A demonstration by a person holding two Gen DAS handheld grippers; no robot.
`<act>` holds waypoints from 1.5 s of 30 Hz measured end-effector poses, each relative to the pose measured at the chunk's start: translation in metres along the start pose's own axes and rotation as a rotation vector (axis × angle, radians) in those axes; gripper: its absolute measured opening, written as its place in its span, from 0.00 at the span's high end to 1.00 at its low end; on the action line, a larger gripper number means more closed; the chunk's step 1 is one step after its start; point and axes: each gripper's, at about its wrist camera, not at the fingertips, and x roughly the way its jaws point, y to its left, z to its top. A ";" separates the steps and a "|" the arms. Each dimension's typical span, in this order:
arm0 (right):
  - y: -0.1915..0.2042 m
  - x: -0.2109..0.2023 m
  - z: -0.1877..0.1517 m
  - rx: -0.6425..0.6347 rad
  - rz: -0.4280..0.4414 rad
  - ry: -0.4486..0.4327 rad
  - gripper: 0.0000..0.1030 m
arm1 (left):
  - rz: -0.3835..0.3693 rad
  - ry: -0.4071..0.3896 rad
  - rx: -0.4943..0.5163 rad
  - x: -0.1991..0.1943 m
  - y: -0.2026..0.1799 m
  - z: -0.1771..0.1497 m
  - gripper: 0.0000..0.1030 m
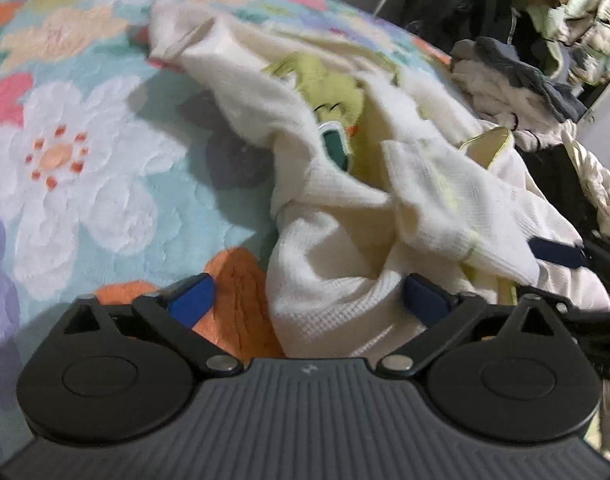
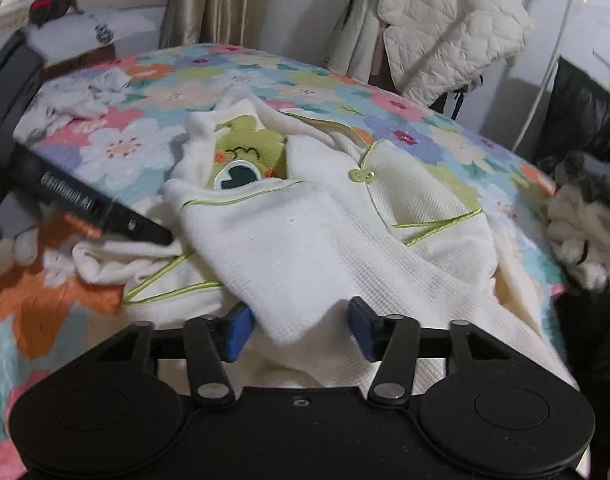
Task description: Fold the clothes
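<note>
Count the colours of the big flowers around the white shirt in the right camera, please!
Flowers near the white shirt on the blanket, right wrist view:
Pink flowers: 2
White flowers: 1
Purple flowers: 1
Orange flowers: 1
Total: 5 clear flowers; the smaller, farther ones blur together.

A home bedroom: a bed (image 2: 405,116) under a floral quilt, curtains (image 2: 209,4) behind it by the window, a quilted jacket (image 2: 449,28) hanging beside it, heaped laundry (image 1: 517,80) alongside.
</note>
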 end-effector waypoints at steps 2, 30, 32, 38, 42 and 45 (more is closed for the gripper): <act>-0.015 0.006 -0.004 0.064 0.035 0.001 0.33 | 0.001 -0.027 0.008 -0.001 -0.003 -0.003 0.37; -0.104 -0.034 -0.007 0.299 -0.228 -0.001 0.47 | -0.175 0.018 -0.150 -0.003 0.013 0.011 0.44; -0.104 -0.027 -0.007 0.339 -0.165 -0.017 0.38 | -0.203 0.026 -0.175 0.000 0.014 0.008 0.36; -0.113 0.002 -0.017 0.514 0.075 -0.014 0.47 | -0.193 -0.006 -0.145 0.016 -0.002 -0.005 0.65; -0.075 -0.020 -0.002 0.300 -0.032 -0.108 0.92 | -0.072 -0.062 0.005 0.006 -0.025 0.001 0.84; -0.084 -0.064 0.020 0.241 -0.194 -0.199 0.93 | 0.038 -0.175 0.100 -0.023 -0.036 0.013 0.85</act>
